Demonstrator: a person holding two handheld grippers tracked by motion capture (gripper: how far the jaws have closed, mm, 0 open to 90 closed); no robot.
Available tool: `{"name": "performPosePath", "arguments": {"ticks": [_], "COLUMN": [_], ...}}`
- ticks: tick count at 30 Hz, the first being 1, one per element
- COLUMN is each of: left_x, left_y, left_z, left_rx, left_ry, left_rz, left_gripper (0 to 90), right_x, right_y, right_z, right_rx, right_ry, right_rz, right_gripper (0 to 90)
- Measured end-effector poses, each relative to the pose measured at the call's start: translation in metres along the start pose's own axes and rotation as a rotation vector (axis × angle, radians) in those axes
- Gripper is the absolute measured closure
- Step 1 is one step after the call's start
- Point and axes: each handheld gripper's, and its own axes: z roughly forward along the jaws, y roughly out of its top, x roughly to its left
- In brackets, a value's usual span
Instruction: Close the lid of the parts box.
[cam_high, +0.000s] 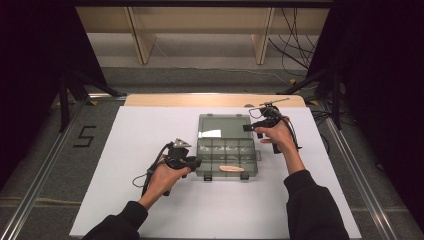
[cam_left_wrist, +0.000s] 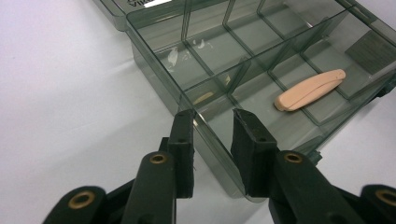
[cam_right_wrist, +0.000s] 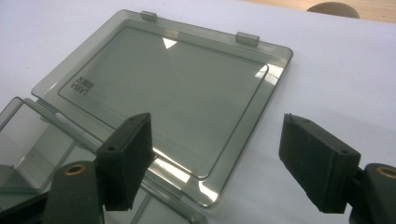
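White sheet (cam_high: 150, 200) covers the tabletop; bare wood strip (cam_high: 215, 100) shows along its far edge, centre frame. Grey carpet floor (cam_high: 50, 175) on both sides, with a black "5" mark (cam_high: 85, 136) at left. Metal rails (cam_high: 35, 187) run diagonally lower left and lower right. Black curtains (cam_high: 35, 60) fill the upper left and upper right. Light wood shelving (cam_high: 200, 30) stands top centre against a pale wall. Black cables (cam_high: 295, 45) hang upper right. Black stand legs (cam_high: 70, 90) at left. Lighting is dim and even.

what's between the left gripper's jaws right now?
The side wall of the smoky compartment box stands between the left gripper jaws, in the left gripper view.
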Motion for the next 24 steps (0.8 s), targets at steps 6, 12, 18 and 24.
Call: {"name": "performPosePath", "arguments": {"ticks": [6, 12, 18, 24], "left_x": [0.000, 0.000, 0.000, 0.000], "left_y": [0.000, 0.000, 0.000, 0.000], "left_z": [-0.001, -0.001, -0.001, -0.001], "left_rx": [0.003, 0.003, 0.001, 0.002], "left_ry": [-0.002, -0.002, -0.002, -0.001], "left_rz": [-0.002, -0.005, -0.010, -0.008], "left_gripper": [70.4, 70.6, 70.8, 70.8], "right_x": [0.001, 0.003, -0.007, -0.004], "right_y": [0.002, 0.004, 0.003, 0.002], "right_z": [0.011, 0.017, 0.024, 0.027], "right_rx": [-0.011, 0.027, 0.029, 0.046], "right_ry": [0.007, -0.010, -0.020, -0.018], "right_rz": [0.033, 0.060, 0.021, 0.077], "right_gripper": [28.7, 30.0, 30.6, 31.3]}}
